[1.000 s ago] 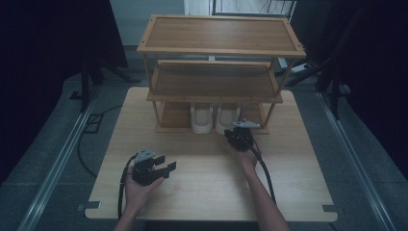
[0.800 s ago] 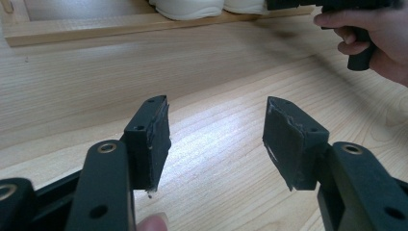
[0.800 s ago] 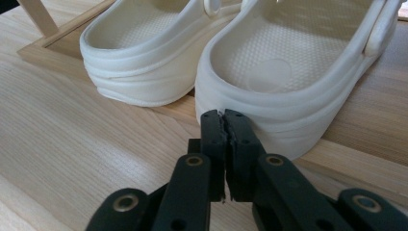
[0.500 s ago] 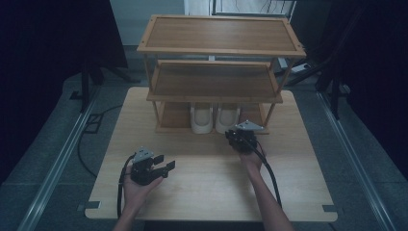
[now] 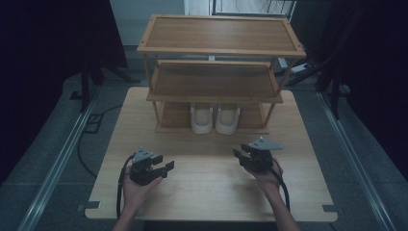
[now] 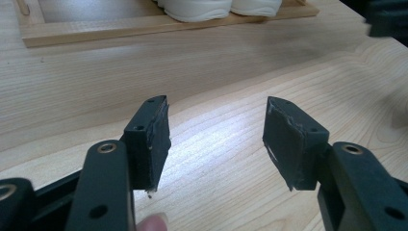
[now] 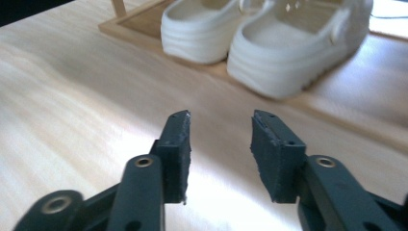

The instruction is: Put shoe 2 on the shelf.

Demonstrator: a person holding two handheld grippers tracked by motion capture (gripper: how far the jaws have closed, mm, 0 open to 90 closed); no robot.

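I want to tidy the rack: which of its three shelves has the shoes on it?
The bottom shelf of the wooden rack. The pair of white shoes stands side by side there, while the middle shelf and top shelf are bare.

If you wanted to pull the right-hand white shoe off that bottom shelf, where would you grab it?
Probably at the heel end of the right shoe, which faces the table's front. Come in level from the front, under the middle shelf, with the right gripper, one of its open fingers inside the heel opening and one outside.
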